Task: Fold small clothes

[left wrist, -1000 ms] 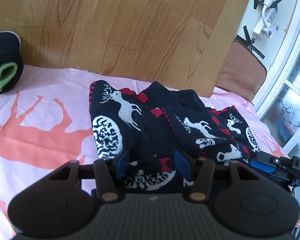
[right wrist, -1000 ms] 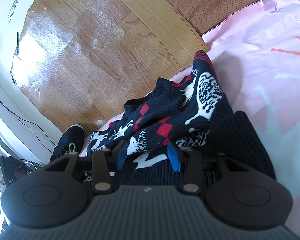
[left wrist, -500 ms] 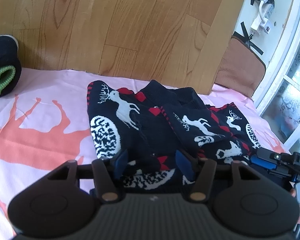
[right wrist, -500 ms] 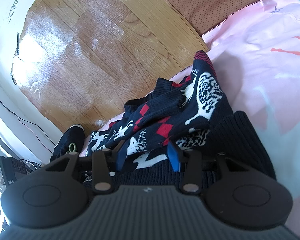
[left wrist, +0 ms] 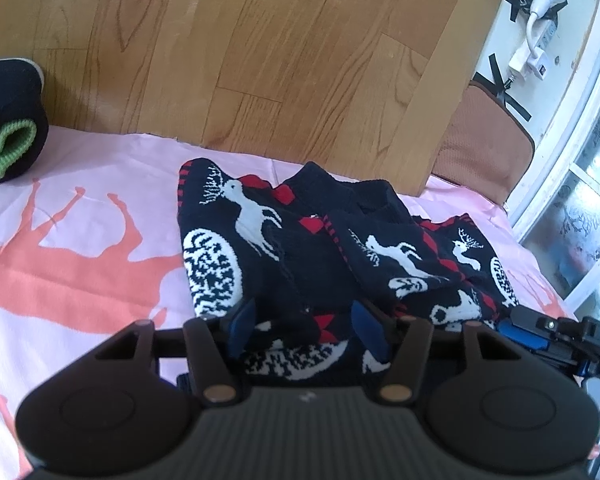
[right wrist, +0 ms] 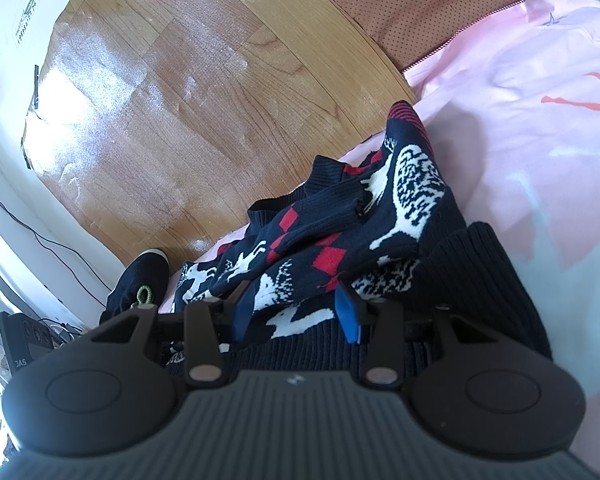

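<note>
Sweater (left wrist: 300, 248): navy knit with white deer and red diamonds. Lies partly folded on the pink sheet (left wrist: 80, 208), near the sheet's edge by the wood floor (left wrist: 260, 60). Sleeves lie across the body and the ribbed hem (right wrist: 472, 280) sits nearest both grippers, which reads as a side fold done and a bottom-up fold pending.

Left gripper (left wrist: 306, 330): jaws about half apart, pads on either side of the hem region, fabric between them. Neither pad visibly presses, so judged as straddling the cloth, not gripping. Placed low at the near edge, likely to take one hem corner.

Right gripper (right wrist: 296, 312): jaws likewise about half apart over the patterned cloth beside the hem; no visible pinch. Set at the other end of the same edge, so both corners could rise together and keep the fold square.

Second garment (left wrist: 8, 128): dark bundle with a green cuff, at the sheet's far left, well apart from the sweater; apparently set aside out of the working area.

Cushion (left wrist: 484, 140): brown, off the sheet's far corner, beside the white window frame (left wrist: 572, 184).
</note>
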`<state>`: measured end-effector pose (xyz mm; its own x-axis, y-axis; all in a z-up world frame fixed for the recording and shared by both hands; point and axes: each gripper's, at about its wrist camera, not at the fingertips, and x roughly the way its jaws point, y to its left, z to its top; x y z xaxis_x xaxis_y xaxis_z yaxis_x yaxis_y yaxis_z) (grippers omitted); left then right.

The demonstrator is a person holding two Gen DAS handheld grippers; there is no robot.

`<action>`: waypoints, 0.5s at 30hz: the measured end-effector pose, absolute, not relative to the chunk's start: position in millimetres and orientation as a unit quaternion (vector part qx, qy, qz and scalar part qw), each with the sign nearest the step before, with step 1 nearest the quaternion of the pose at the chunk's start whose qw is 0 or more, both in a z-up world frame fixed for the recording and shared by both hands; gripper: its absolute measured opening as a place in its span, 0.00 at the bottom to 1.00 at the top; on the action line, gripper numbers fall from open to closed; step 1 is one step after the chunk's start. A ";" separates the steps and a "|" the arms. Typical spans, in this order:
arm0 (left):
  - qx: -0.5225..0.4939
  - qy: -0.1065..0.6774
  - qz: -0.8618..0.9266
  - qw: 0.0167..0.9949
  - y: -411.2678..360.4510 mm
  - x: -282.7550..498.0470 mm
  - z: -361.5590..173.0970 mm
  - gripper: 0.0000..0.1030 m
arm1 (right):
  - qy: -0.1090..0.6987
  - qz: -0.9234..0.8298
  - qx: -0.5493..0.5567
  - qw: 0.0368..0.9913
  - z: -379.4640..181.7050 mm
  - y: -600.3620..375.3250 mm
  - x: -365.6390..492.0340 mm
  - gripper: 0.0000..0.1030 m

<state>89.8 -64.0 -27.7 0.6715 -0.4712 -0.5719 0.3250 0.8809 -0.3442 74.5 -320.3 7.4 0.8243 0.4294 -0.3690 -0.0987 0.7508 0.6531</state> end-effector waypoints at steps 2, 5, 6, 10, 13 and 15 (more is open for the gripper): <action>-0.108 0.341 -0.217 0.908 -64.8 89.6 -27.5 0.53 | 0.258 0.147 0.321 0.899 7.5 -320.3 74.6 0.46; -0.111 0.342 -0.215 0.908 -64.3 89.6 -27.2 0.53 | 0.258 0.147 0.321 0.900 7.5 -320.3 74.7 0.46; -0.111 0.343 -0.215 0.908 -64.9 89.9 -27.1 0.54 | 0.258 0.147 0.321 0.899 7.4 -320.3 74.7 0.46; -0.098 0.345 -0.218 0.908 -67.2 90.6 -26.0 0.54 | 0.258 0.147 0.321 0.899 7.3 -320.8 74.6 0.46; -0.086 0.346 -0.219 0.908 -70.4 90.3 -25.3 0.55 | 0.258 0.147 0.321 0.899 7.3 -320.8 74.7 0.46; -0.082 0.346 -0.223 0.908 -71.1 90.3 -25.1 0.58 | 0.258 0.147 0.321 0.899 7.5 -320.1 74.9 0.46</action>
<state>90.3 -71.1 -25.1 0.6612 -0.4620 -0.5911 0.3480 0.8869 -0.3039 74.9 -320.1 7.5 0.8239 0.4296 -0.3696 -0.0987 0.7510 0.6529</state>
